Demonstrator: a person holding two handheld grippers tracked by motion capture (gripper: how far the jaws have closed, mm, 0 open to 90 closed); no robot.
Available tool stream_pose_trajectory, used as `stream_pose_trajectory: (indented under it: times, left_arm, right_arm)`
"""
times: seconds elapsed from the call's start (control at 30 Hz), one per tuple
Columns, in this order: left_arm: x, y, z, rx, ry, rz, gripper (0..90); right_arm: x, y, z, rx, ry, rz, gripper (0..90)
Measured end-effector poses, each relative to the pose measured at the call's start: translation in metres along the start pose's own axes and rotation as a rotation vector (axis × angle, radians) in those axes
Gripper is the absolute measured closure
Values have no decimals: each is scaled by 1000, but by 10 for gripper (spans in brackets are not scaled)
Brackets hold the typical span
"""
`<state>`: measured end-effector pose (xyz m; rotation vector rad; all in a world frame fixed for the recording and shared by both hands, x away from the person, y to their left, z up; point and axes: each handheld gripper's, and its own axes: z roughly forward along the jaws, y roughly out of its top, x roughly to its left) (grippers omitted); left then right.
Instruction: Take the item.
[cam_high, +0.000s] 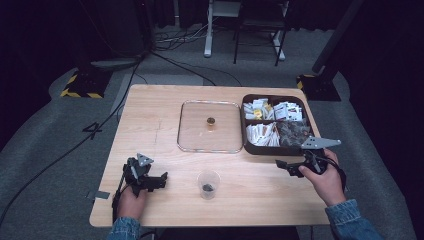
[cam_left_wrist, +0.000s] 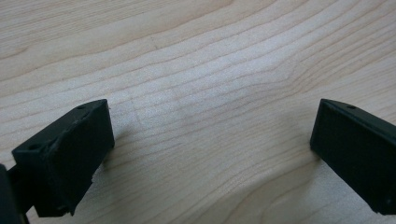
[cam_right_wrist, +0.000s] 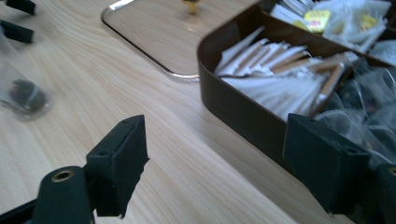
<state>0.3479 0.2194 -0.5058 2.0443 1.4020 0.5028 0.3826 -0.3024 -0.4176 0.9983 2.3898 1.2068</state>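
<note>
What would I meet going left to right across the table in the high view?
Left gripper → cup → right gripper; farther back, lid → box.

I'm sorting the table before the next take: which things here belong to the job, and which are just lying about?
In the job:
clear cup holding a dark bag
brown box of packets
clear lid
left tool
right tool

Lying about:
grey tape at the table edge
floor cables
</note>
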Motion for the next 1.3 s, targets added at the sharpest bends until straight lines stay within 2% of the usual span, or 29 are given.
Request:
stream_pose_trajectory:
  times: [0.17,0.53,0.83,1.03,1.07,1.13,1.3]
  left_arm:
    - [0,0,0,0,0,0,0]
    - [0,0,0,0,0,0,0]
    - [0,0,0,0,0,0,0]
    - [0,0,0,2,2,2,0]
    - [0,0,0,2,3,2,0]
    - [0,0,0,2,2,2,0]
    - [0,0,0,2,1,0,0]
  right_arm:
    - [-17,-20,5,27,-33,35,221]
    - [-40,-56,17,66,-73,93,203]
    - [-38,-72,25,75,-102,91,200]
    - [-36,-80,31,84,-117,81,177]
    - [-35,-81,32,77,-130,70,178]
    - [-33,-81,33,78,-148,51,171]
    - [-31,-81,34,81,-162,56,165]
